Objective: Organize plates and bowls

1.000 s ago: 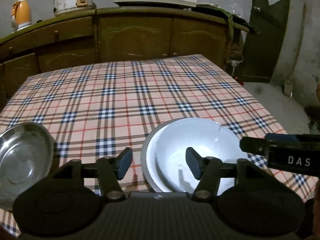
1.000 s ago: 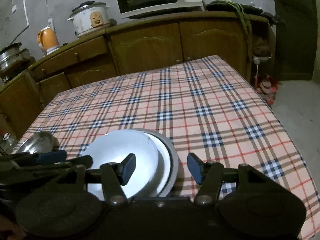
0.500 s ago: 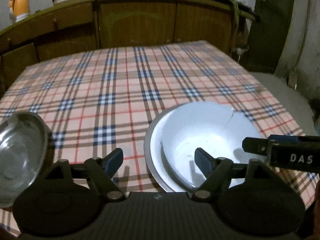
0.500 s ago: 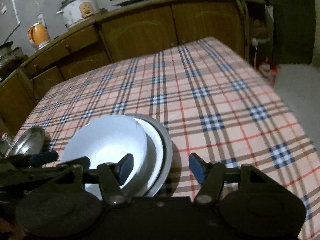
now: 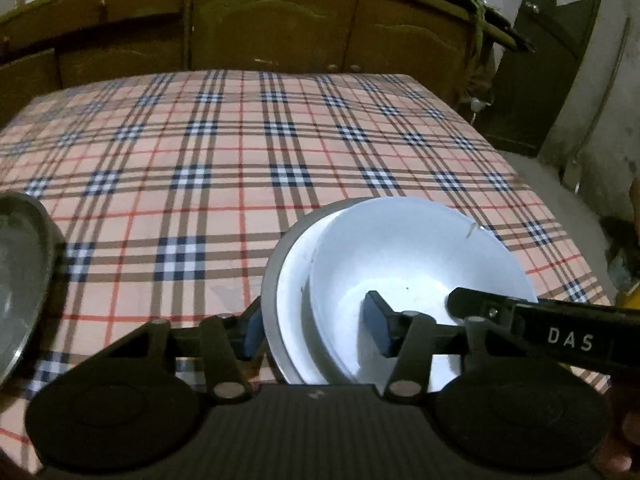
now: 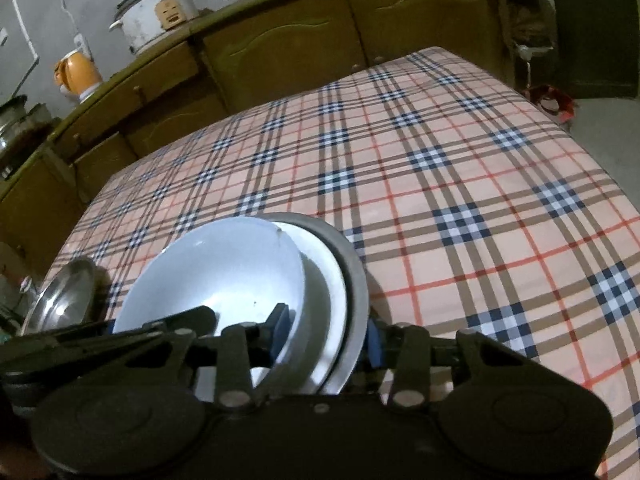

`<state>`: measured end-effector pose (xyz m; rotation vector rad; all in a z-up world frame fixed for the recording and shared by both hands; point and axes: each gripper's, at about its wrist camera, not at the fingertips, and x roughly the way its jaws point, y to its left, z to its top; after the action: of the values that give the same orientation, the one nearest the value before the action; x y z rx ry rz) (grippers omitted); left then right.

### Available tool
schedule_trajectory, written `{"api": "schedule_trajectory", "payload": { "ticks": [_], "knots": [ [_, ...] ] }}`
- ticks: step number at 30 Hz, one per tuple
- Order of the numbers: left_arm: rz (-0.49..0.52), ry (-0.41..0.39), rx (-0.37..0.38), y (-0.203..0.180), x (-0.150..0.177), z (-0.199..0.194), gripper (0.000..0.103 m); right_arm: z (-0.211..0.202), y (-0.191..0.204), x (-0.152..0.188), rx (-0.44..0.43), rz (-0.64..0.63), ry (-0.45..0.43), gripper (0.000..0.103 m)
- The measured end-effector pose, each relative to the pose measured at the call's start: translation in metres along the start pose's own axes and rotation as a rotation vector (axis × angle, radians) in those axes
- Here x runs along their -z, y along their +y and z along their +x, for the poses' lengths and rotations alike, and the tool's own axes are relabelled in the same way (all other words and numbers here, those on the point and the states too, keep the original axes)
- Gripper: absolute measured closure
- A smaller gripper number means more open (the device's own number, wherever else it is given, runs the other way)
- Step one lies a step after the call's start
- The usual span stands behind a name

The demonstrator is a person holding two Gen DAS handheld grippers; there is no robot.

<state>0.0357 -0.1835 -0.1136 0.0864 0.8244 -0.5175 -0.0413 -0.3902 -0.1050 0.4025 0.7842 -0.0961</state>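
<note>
Near edge of the plaid tablecloth [image 5: 248,184]: white bowl [image 5: 416,256] nested in a grey plate [image 5: 276,280]. Left gripper [image 5: 316,330] and right gripper [image 6: 326,334] each straddle the stack's rims, jaws part-open, contact unclear. Steel bowl [image 6: 64,300] near the left edge. Cabinets [image 6: 288,52] behind; rice cooker [image 6: 156,12] and orange kettle [image 6: 78,76] on top.

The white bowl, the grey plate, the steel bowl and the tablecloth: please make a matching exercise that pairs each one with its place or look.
Things:
1. white bowl
2. grey plate
3. steel bowl
4. tablecloth

Descriptions:
a. checked pattern, covers the table
b. shiny metal, alone at the left end of the table
c. bottom of the stack, its rim between the fingers of both the left gripper and the right gripper
d. top of the stack, chipped rim

Pairs: 1-d, 2-c, 3-b, 4-a
</note>
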Motion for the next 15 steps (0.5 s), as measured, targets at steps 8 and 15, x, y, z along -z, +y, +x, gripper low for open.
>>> {"api": "schedule_trajectory", "payload": {
  "ticks": [8,15],
  "knots": [
    [0.003,-0.072,-0.039,0.003,-0.012,-0.036,0.05,-0.023,0.023,-0.013,-0.038,-0.032,-0.053,0.054],
    [-0.016,-0.125,-0.089,0.015,-0.017,-0.07,0.05,-0.037,0.057,-0.023,-0.087,-0.079,-0.082,0.054]
  ]
}}
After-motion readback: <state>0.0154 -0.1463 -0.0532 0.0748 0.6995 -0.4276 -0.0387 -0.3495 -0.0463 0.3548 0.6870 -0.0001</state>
